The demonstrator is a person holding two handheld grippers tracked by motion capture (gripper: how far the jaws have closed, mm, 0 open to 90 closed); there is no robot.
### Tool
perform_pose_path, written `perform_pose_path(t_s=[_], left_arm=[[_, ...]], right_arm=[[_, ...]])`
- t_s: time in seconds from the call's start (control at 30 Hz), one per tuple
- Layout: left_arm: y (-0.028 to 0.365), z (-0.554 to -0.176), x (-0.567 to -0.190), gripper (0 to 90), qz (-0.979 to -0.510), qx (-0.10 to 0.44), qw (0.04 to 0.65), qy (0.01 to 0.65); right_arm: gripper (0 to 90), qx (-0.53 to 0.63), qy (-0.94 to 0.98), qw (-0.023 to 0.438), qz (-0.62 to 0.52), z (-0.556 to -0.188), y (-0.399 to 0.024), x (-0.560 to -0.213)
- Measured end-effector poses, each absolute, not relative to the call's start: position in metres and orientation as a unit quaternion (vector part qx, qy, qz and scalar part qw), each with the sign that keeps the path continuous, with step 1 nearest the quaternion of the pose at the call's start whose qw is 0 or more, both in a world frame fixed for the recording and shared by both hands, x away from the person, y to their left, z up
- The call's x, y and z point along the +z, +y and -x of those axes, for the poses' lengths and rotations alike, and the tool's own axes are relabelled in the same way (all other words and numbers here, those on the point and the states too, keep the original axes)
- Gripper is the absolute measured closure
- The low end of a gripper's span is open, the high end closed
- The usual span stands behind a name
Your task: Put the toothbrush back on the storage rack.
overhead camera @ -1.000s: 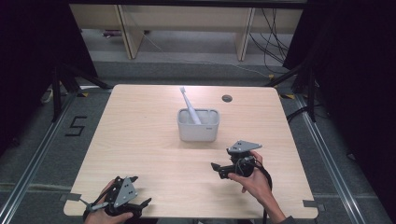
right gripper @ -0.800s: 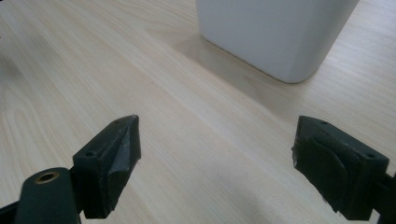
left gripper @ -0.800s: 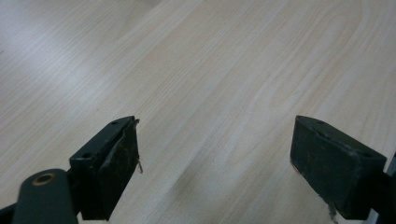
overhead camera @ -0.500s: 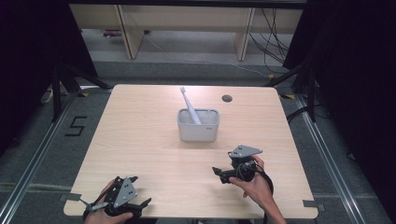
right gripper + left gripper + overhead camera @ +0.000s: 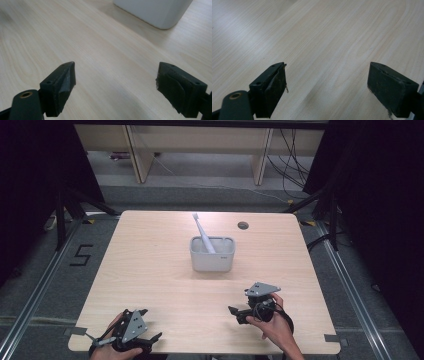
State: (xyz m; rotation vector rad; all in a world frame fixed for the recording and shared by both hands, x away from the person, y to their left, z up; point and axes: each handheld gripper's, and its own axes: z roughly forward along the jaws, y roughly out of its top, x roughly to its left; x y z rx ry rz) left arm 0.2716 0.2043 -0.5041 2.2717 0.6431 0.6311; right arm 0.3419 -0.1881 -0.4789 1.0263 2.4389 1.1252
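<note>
Moved: right gripper (image 5: 239, 314) is backing off toward 6 o'clock, jaws apart, empty
Left gripper (image 5: 150, 340): idling at 7 o'clock, jaws wide
Toothbrush (image 5: 202, 233): sitting in white holder (image 5: 212, 261), mid-table, so drop-off's looking done

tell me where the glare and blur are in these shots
Left gripper view: pale glare on the table upper left, far wood soft. Right gripper view: the holder is blurred, near wood sharp. High view: evenly lit table, dark surroundings, toothbrush clear.
</note>
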Motion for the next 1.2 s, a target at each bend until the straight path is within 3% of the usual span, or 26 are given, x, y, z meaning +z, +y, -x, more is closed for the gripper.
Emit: perform_pose_path(t_s=[1.2], left_arm=[[0.203,-0.271,-0.505,15.0,-0.876,0.238,0.341,0.245]], right_arm=[[16.1,0.393,0.833,0.139,-0.363,-0.320,-0.221,-0.491]])
